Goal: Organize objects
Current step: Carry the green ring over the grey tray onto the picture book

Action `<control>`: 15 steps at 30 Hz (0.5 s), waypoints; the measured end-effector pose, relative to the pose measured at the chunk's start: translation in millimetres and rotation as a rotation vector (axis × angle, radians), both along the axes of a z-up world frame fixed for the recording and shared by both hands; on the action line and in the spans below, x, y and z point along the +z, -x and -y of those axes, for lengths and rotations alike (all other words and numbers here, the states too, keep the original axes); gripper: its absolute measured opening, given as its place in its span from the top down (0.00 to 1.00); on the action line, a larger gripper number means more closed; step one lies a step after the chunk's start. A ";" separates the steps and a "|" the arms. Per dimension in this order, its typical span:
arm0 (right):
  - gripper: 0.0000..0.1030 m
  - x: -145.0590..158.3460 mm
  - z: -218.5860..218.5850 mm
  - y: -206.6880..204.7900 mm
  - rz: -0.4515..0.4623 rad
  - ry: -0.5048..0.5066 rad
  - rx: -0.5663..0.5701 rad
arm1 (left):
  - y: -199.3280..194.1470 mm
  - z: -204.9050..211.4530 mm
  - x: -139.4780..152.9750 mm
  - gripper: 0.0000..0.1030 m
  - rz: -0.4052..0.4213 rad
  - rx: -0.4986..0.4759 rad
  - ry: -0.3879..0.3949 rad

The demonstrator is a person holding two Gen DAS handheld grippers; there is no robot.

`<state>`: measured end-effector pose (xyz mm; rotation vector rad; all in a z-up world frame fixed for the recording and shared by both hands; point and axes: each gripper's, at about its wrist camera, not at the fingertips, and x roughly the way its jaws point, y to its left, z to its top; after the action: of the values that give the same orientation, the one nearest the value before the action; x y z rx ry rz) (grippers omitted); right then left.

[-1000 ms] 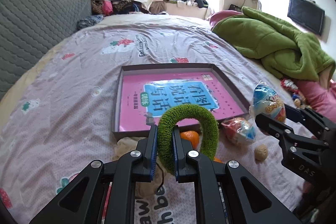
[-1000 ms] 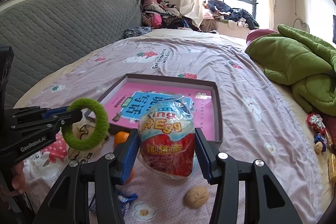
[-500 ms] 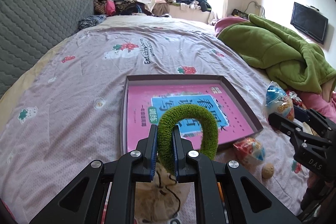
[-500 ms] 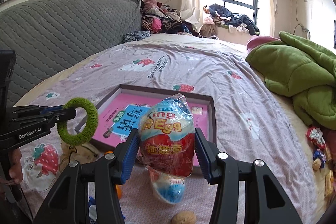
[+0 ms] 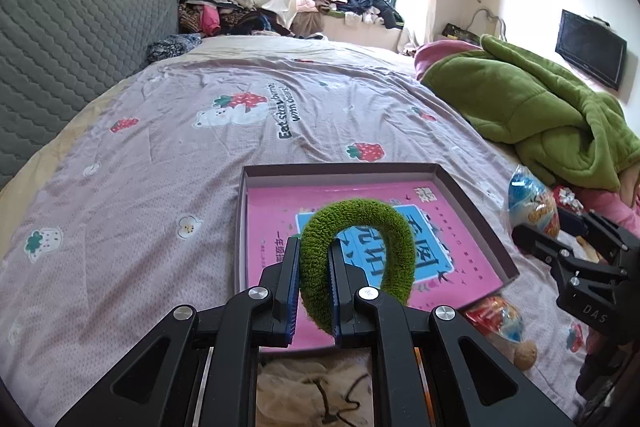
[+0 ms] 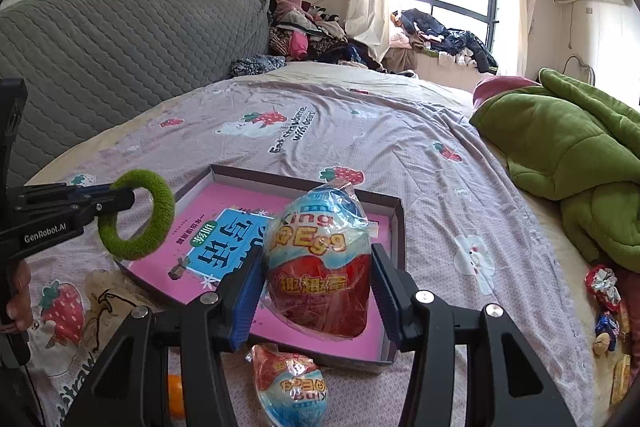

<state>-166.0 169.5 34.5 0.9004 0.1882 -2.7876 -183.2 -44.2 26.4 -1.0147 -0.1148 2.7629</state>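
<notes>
Ring (image 5: 356, 251) first: it's a fuzzy green loop, terry-cloth looking, standing upright with one side of the band pinched between the left gripper (image 5: 314, 291) fingers, which are squeezed nearly together on it, while the rest arches off to the right over the box (image 5: 472, 211). That box is a shallow cardboard lid-type thing on the bed (image 5: 160, 163) with a glossy pink book (image 5: 272, 227) lying flat inside. Over on the right gripper (image 6: 318, 287), the fingers sit about half open and clamp a big egg (image 6: 318, 267), smooth and egg-shaped in crinkly clear wrap, red below and pale blue on top, held above the box's near corner. A second wrapped egg (image 6: 292, 387) lies on the sheet just in front of the box, with a walnut (image 5: 524, 351) near it.
</notes>
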 end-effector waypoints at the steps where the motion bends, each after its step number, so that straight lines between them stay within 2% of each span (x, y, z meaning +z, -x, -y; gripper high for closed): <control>1: 0.50 -1.8 -0.2 1.8 0.003 -0.002 0.001 | 3.0 1.3 -1.1 0.88 0.004 0.000 -0.003; 8: 0.50 -12.5 -2.0 14.3 0.030 0.000 0.009 | 18.7 6.6 -10.5 0.88 0.011 0.008 -0.007; 15: 0.50 -26.6 -3.8 26.6 0.072 -0.008 0.013 | 32.4 10.9 -27.3 0.88 0.051 0.016 -0.010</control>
<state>-192.6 173.3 7.8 0.9953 0.1930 -2.7390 -215.6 -55.1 -0.9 -1.0871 -0.1450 2.7488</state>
